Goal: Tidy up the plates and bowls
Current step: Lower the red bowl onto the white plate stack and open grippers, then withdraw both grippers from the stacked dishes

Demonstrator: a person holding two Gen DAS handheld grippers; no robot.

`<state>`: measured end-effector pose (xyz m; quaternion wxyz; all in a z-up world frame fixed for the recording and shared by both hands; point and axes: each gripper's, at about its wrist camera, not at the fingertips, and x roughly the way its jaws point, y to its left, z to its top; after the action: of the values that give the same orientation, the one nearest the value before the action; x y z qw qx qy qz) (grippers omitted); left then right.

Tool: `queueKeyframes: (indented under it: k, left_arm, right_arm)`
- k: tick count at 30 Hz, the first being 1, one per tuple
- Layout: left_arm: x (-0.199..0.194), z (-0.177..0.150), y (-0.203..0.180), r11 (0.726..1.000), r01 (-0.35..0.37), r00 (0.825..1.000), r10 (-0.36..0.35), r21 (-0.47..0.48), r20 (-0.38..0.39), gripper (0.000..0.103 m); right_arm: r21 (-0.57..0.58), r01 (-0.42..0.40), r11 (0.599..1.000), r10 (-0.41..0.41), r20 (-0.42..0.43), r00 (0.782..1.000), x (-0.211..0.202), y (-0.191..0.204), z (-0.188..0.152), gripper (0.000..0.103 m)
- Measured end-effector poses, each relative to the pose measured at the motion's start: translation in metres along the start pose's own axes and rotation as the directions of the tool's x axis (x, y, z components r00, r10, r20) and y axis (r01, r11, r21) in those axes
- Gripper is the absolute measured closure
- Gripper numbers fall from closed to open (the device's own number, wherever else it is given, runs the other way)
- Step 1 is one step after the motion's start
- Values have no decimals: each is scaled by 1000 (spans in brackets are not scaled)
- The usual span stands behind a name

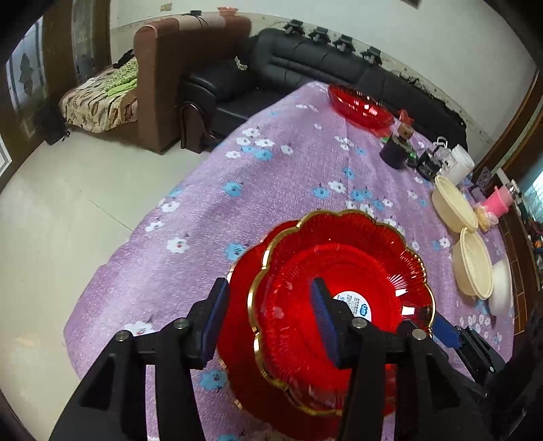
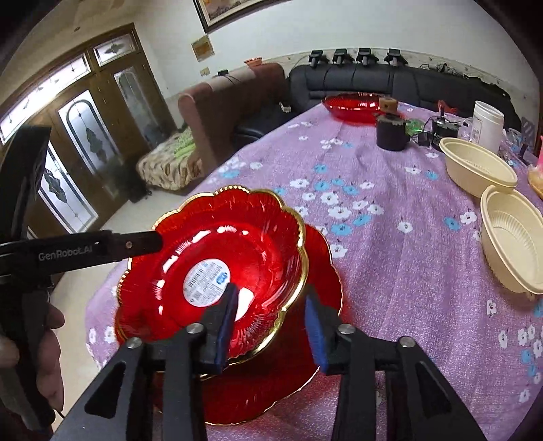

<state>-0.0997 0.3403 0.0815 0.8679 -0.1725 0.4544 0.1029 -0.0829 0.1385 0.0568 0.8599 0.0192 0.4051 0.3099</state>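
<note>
Red bowl point(image 2: 217, 268) rim between right tongs point(image 2: 271, 325) (untouched).

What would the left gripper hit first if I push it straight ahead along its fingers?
Most likely the upper red dish: the left gripper straddles its gold rim with open fingers, so its ribbed wall comes first. Depth is uncertain.

This is a home's living room. A black leather corner sofa point(image 2: 390, 81) runs along the white wall, next to a brown upholstered armchair point(image 1: 176, 74) and a low bed under a leaf-patterned blanket point(image 1: 98, 101). Dark wooden doors with frosted, etched glass panes point(image 2: 85, 135) fill one side, and a framed picture point(image 2: 230, 10) hangs above. The counter wears a purple flowered cloth point(image 2: 390, 237) and carries household dishes.
</note>
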Motion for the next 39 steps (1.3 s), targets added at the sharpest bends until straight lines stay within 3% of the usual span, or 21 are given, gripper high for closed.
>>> queueKeyframes:
  k: [5, 11, 16, 21, 23, 24, 27, 29, 31, 34, 39]
  left_arm:
    - [-33, -11, 5, 999, 23, 996, -21, -28, 89, 44]
    - [-68, -25, -40, 992, 111, 973, -121, 59, 195, 31]
    - [-84, -33, -108, 958, 190, 939, -241, 213, 247, 31]
    - [-83, -44, -175, 902, 278, 917, -352, 330, 191, 30]
    - [-80, -51, -196, 883, 303, 912, -377, 360, 159, 30]
    - [-79, -56, -204, 874, 312, 911, -386, 371, 144, 30]
    - [-76, -68, -224, 855, 326, 911, -398, 403, 107, 30]
    - [-75, -75, -236, 845, 321, 913, -396, 427, 98, 30]
    - [-71, -83, -245, 835, 314, 915, -393, 452, 90, 24]
    - [-66, -90, -253, 829, 303, 918, -386, 470, 89, 19]
    - [-54, -95, -262, 830, 320, 922, -383, 457, 51, 19]
  right_arm:
    - [58, -37, 998, 33, 66, 997, -24, -15, -1, 50]
    - [115, -11, 993, -2, 116, 993, -56, -37, -5, 49]
    - [160, 62, 985, -88, 161, 983, -94, -73, -10, 46]
    - [209, 155, 965, -199, 208, 958, -136, -112, -18, 43]
    - [219, 213, 952, -264, 240, 934, -154, -123, -23, 38]
    - [224, 241, 944, -295, 257, 920, -160, -127, -25, 30]
    - [260, 336, 905, -410, 329, 850, -182, -139, -34, 8]
    - [309, 365, 878, -465, 373, 803, -194, -149, -38, 7]
    - [365, 353, 861, -488, 397, 778, -204, -164, -41, 7]
    - [401, 325, 856, -472, 353, 808, -206, -184, -39, 7]
    - [406, 336, 850, -472, 304, 827, -199, -203, -49, 7]
